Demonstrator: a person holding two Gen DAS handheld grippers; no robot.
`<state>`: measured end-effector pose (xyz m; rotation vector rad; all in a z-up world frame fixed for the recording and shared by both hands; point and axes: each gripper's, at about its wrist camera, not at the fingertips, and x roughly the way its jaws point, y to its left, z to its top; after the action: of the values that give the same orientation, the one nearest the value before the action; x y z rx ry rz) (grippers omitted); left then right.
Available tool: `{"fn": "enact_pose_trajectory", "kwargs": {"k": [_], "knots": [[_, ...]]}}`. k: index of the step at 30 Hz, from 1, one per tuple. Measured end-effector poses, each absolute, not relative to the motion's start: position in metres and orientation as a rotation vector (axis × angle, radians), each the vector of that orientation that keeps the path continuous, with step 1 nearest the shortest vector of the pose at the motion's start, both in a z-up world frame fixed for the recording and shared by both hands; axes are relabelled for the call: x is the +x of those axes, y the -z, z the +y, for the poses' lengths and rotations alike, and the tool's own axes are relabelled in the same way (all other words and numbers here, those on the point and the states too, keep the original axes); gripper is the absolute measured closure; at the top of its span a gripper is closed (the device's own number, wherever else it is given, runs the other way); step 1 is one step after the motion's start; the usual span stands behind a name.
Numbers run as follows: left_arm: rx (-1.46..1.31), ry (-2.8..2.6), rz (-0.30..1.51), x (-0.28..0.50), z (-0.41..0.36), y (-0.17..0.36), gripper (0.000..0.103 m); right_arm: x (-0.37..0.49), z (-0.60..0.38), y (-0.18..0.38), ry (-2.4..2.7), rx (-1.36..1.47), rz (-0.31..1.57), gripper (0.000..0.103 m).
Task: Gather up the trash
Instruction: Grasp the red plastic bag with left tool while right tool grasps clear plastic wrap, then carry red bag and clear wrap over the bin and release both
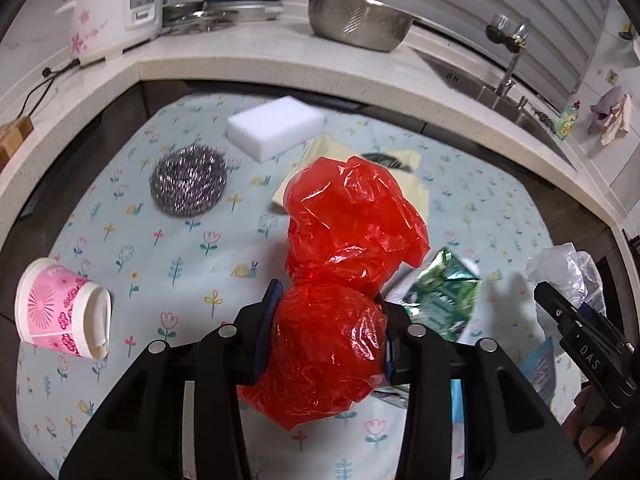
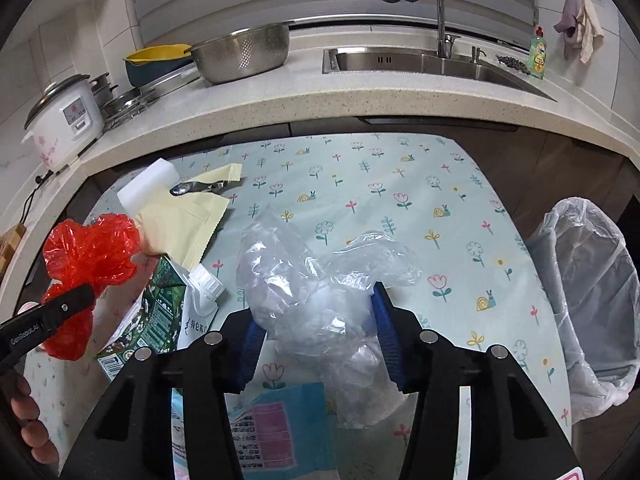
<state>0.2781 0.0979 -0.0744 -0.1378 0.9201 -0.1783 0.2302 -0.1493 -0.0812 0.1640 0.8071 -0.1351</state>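
Note:
My left gripper [image 1: 329,312] is shut on a crumpled red plastic bag [image 1: 348,224] and holds it above the floral tablecloth [image 1: 168,256]; the bag also shows at the left of the right wrist view [image 2: 90,252]. My right gripper [image 2: 316,316] is shut on a crumpled clear plastic bag [image 2: 312,276], seen at the right edge of the left wrist view [image 1: 568,272]. A green drink pouch [image 1: 440,296] with a white cap [image 2: 206,282] lies between the grippers. A bin lined with a clear bag [image 2: 592,280] stands at the table's right.
On the table lie a pink paper cup [image 1: 64,308] on its side, a steel scourer [image 1: 188,186], a white sponge [image 1: 276,126], a pale yellow packet [image 2: 188,220] and a blue packet [image 2: 280,428]. The counter behind holds a rice cooker [image 1: 116,4], a colander [image 2: 244,54] and a sink [image 2: 432,62].

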Motion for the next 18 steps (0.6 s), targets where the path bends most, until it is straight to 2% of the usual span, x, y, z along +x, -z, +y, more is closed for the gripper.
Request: {"fn": "enact_pose_trajectory", "kwargs": {"k": [9,18], "knots": [[-0.109,0.249,0.842,0.253,0.059,0.027,0.064,0.196,-0.178,0.035,0.168,0.183,0.721,0.055],[-0.045,0.347,0.796,0.219,-0.003,-0.003,0.064,0.148,-0.219,0.012,0.227,0.217,0.671,0.055]]}}
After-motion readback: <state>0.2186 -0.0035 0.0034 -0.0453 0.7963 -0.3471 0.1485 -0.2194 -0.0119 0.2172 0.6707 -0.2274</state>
